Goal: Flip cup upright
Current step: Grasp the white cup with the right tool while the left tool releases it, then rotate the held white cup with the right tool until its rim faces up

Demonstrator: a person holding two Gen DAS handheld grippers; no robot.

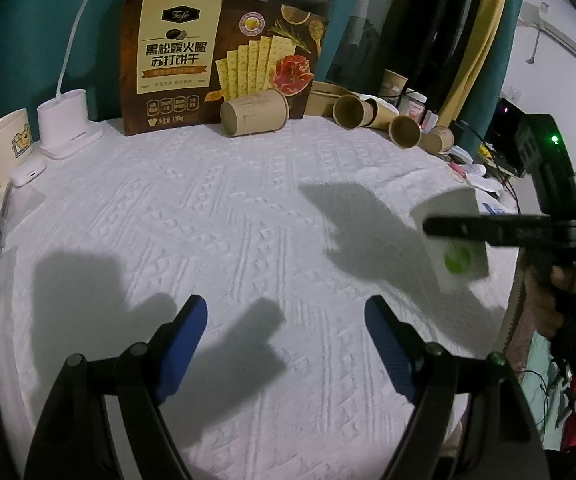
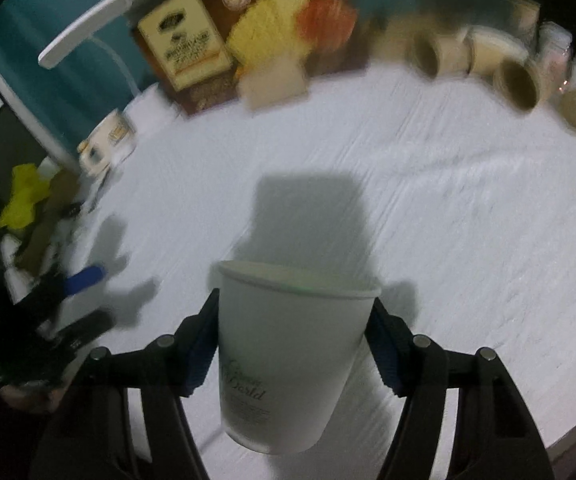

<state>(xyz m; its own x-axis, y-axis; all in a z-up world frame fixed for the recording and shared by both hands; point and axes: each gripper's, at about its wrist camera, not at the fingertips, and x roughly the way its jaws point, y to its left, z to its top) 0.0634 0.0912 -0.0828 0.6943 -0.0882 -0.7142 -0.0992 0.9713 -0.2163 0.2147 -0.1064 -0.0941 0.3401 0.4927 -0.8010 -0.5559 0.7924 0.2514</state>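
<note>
A white paper cup [image 2: 288,352] sits between the blue pads of my right gripper [image 2: 294,340], which is shut on its sides; the rim points away from the camera and the frame is motion-blurred. In the left wrist view the same cup [image 1: 454,236] hangs above the white cloth at the right, held by the right gripper [image 1: 488,232]. My left gripper [image 1: 285,344] is open and empty, low over the white tablecloth [image 1: 227,220].
A brown cracker box [image 1: 223,56] stands at the back with a brown paper cup [image 1: 253,112] lying in front. Several more brown cups [image 1: 376,114] lie at the back right. A mug [image 1: 1,148], white lamp base [image 1: 65,122] and pen [image 1: 3,216] are at the left.
</note>
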